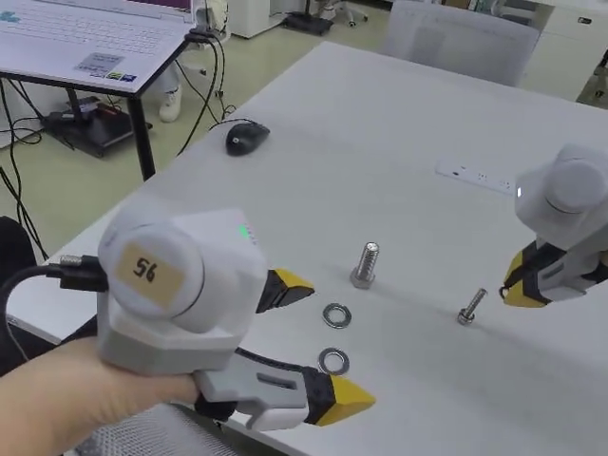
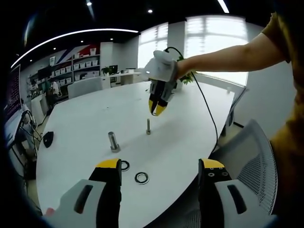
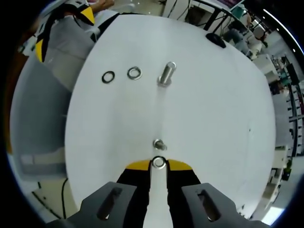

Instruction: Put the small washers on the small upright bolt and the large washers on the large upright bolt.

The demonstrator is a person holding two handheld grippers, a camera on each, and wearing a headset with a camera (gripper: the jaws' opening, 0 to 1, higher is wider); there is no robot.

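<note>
A large upright bolt (image 1: 366,264) and a small upright bolt (image 1: 470,306) stand on the white table (image 1: 399,142). Two large washers (image 1: 336,314) (image 1: 332,361) lie flat in front of the large bolt, between the jaws of my open left gripper (image 1: 318,344). In the left gripper view the washers (image 2: 141,178) sit just ahead of the left gripper (image 2: 161,166). My right gripper (image 3: 159,167) is shut on a small washer (image 3: 159,163), just above and behind the small bolt (image 3: 159,144). In the head view the right gripper (image 1: 518,285) hovers right of that bolt.
A black mouse (image 1: 247,139) lies at the table's far left, and a white power strip (image 1: 475,176) lies behind the bolts. A laptop (image 1: 85,38) rests on a side desk. A grey chair (image 1: 461,38) stands at the far edge.
</note>
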